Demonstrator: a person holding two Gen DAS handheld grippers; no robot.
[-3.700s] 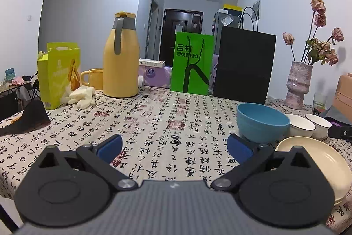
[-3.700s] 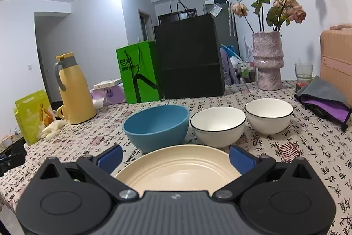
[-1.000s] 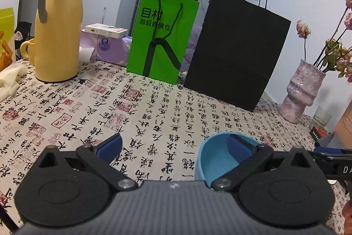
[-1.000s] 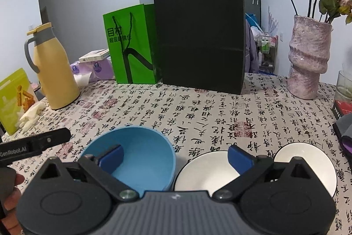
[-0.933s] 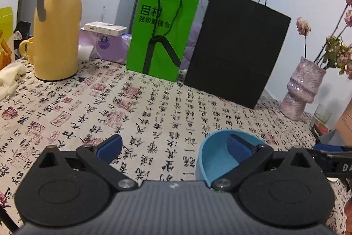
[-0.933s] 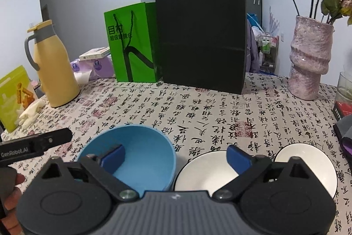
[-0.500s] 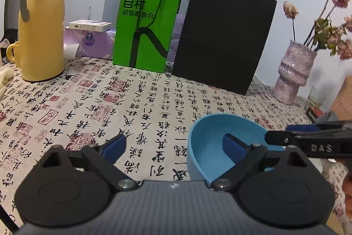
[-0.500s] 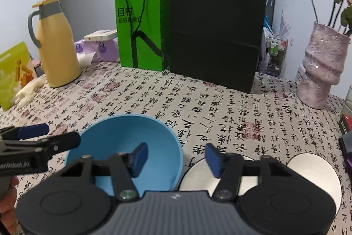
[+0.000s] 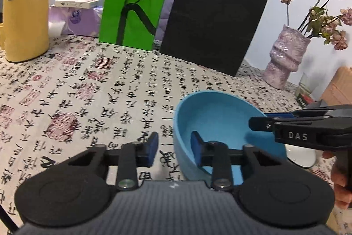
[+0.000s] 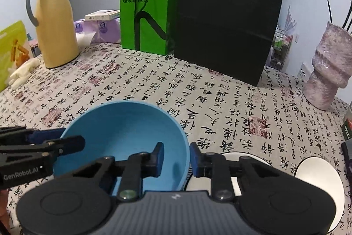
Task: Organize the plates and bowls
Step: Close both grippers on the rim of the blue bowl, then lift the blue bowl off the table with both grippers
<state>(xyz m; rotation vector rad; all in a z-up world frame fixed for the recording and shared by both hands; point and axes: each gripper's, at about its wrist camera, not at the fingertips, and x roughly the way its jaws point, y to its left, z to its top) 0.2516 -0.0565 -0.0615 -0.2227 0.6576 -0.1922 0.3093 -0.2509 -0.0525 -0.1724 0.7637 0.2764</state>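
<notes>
— Jaws on the left gripper (image 9: 173, 148): how do they stand?
— Narrowed, just been closing. They straddle the left wall of the blue bowl (image 9: 220, 122), one pad outside, one inside, with a sliver of cloth showing beside the outer pad.
— And the right gripper (image 10: 176, 156)?
— Likewise closing, astride the opposite wall; its inner pad stands slightly off it.
— Surroundings, biggest first?
— Calligraphy tablecloth (image 10: 198, 89) under everything. At the back stand a black bag (image 10: 228, 14), a green bag (image 10: 149, 10), a yellow flask (image 10: 55, 21) and a pink vase (image 10: 330, 67). The blue bowl sits on the cloth near the front, with a white bowl (image 9: 301, 155) just beside it.
</notes>
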